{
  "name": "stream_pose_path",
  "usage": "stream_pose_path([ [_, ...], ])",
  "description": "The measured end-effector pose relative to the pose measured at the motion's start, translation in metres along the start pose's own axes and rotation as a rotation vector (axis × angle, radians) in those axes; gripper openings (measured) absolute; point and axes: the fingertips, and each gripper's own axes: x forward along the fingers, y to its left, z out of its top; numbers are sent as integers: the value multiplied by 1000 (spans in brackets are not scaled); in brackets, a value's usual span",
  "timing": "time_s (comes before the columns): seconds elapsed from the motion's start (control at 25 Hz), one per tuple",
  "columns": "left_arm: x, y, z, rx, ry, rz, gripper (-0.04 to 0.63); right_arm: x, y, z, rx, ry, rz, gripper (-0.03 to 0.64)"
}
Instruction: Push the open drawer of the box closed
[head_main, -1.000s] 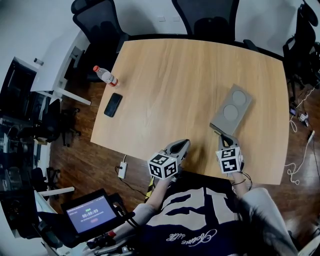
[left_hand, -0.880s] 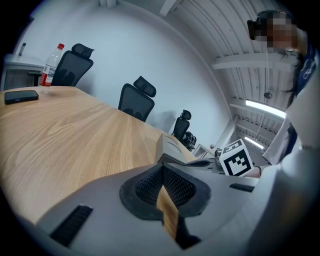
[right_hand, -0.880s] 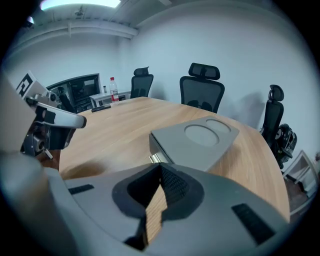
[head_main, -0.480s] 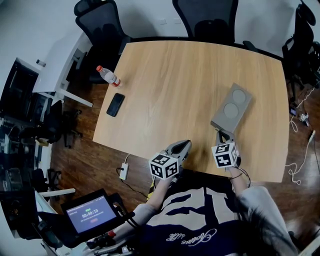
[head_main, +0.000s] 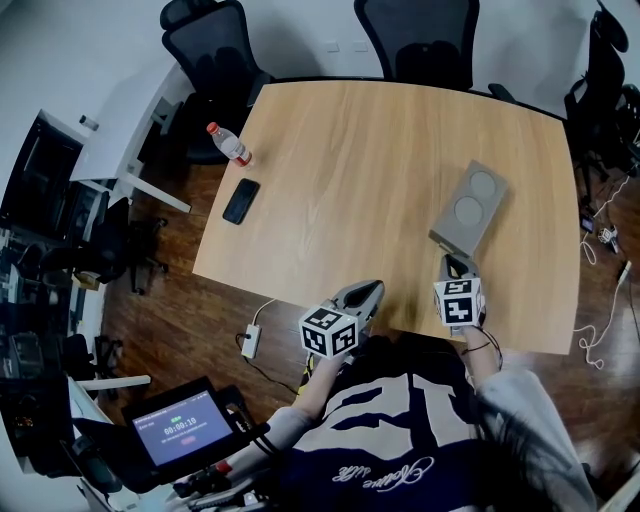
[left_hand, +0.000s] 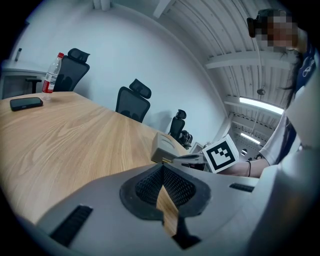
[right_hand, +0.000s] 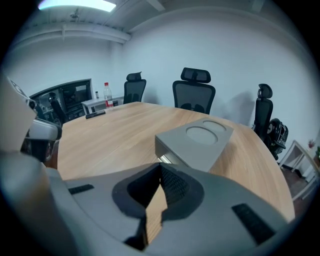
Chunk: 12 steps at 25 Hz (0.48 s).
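While the grey box (head_main: 468, 207) lies on the right half of the wooden table (head_main: 350, 170), its long axis runs diagonally, from a near end that faces the person to a far end turned toward the table's far right corner. Two round recesses (head_main: 481, 185) mark its top, one behind the other along that axis. At the near end, the right gripper view shows a thin metallic strip of the drawer (right_hand: 166, 159) under the top panel, projecting only slightly. The drawer appears all but shut, though the gripper body hides its lower part. The right gripper (head_main: 452, 262) is lined up with the box's long axis, its closed tips at that near end. Its jaws meet with nothing between them, and whether they actually press on the drawer face cannot be confirmed. The left gripper (head_main: 372, 290) rests at the near table edge, well left of the box, jaws likewise together and empty. A bottle (head_main: 229, 144) and a phone (head_main: 241, 201) lie at the far left corner, well apart from the box. Compared with a second ago, the right gripper's marker cube stands closer to the box end. The left gripper holds the same spot. The whole table, bottle and phone included, sits slightly further right in the head view. The box's heading is unchanged.
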Motion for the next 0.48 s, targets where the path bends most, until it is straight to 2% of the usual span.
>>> stream_pose_path([
  [0.28,-21,-10,-17,-1,-5,-39,-2,-36,27,-23,168,-13,34,-2],
  [0.48,-32,-20,-39,-34,-16,-47,-2,-69,35,-43,277,-22,71,-2],
])
